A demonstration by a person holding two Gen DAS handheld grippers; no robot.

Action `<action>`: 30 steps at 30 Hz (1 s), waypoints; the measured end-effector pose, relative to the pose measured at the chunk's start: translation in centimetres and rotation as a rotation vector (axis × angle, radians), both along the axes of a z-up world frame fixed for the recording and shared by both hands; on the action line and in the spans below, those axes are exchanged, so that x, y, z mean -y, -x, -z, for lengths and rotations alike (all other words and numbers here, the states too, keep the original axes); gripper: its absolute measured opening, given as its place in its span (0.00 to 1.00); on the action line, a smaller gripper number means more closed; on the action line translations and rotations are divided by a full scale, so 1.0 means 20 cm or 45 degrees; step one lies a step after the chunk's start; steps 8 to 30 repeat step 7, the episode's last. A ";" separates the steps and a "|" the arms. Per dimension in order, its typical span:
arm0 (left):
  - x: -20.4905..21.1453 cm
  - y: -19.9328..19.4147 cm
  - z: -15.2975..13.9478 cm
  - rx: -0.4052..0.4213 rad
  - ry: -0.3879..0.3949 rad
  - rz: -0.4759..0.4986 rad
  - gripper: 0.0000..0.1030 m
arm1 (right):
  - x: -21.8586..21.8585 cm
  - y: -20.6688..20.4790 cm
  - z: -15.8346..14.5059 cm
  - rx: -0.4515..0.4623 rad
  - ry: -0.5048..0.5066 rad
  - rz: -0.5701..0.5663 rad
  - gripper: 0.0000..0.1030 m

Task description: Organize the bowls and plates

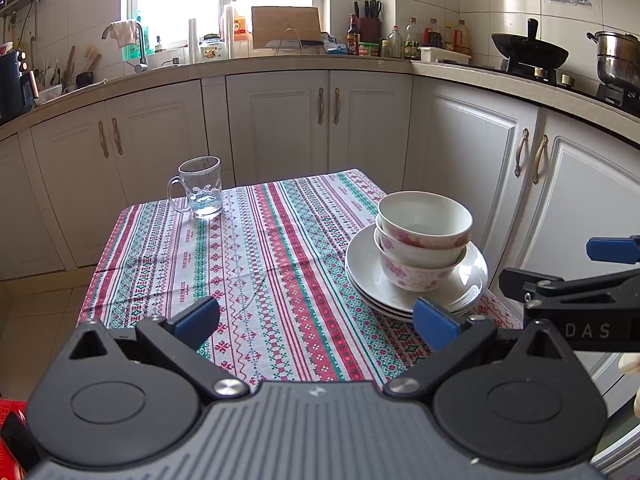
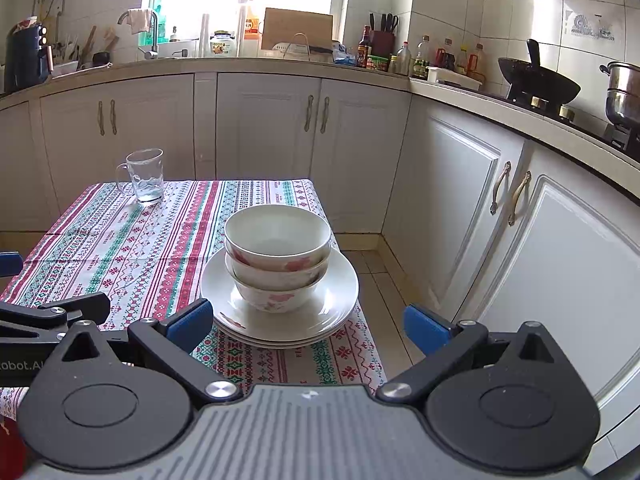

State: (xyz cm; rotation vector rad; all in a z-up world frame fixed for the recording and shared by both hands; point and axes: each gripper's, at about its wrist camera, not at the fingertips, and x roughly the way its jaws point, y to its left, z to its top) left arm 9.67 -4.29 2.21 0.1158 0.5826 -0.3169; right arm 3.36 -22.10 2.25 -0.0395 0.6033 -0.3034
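Note:
Three nested floral bowls [image 1: 423, 240] [image 2: 277, 258] sit upright on a stack of white plates [image 1: 368, 276] [image 2: 340, 300] near the right edge of the patterned tablecloth [image 1: 256, 264] [image 2: 132, 248]. My left gripper [image 1: 316, 320] is open, held back from the stack over the cloth, its right blue pad [image 1: 436, 324] just in front of the plates' rim. My right gripper [image 2: 308, 326] is open too, its fingers spread either side of the plates' near rim and apart from them. Each gripper shows at the edge of the other's view.
A glass mug [image 1: 202, 188] [image 2: 145, 176] stands at the table's far left corner. White cabinets [image 1: 328, 120] wrap around behind and to the right. On the counter sit a wok [image 1: 528, 52], a steel pot [image 1: 616, 60], bottles and a faucet [image 1: 138, 46]. Tiled floor [image 2: 384, 280] lies beyond the table's right edge.

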 end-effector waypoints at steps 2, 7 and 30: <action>0.00 0.00 0.00 -0.002 0.001 0.000 0.99 | 0.00 0.00 0.00 0.000 0.000 0.000 1.00; 0.00 0.00 0.00 -0.002 -0.001 0.001 0.99 | 0.00 0.00 0.00 -0.001 0.005 0.001 1.00; 0.00 0.00 0.00 -0.002 -0.001 0.001 0.99 | 0.00 0.00 0.00 -0.001 0.005 0.001 1.00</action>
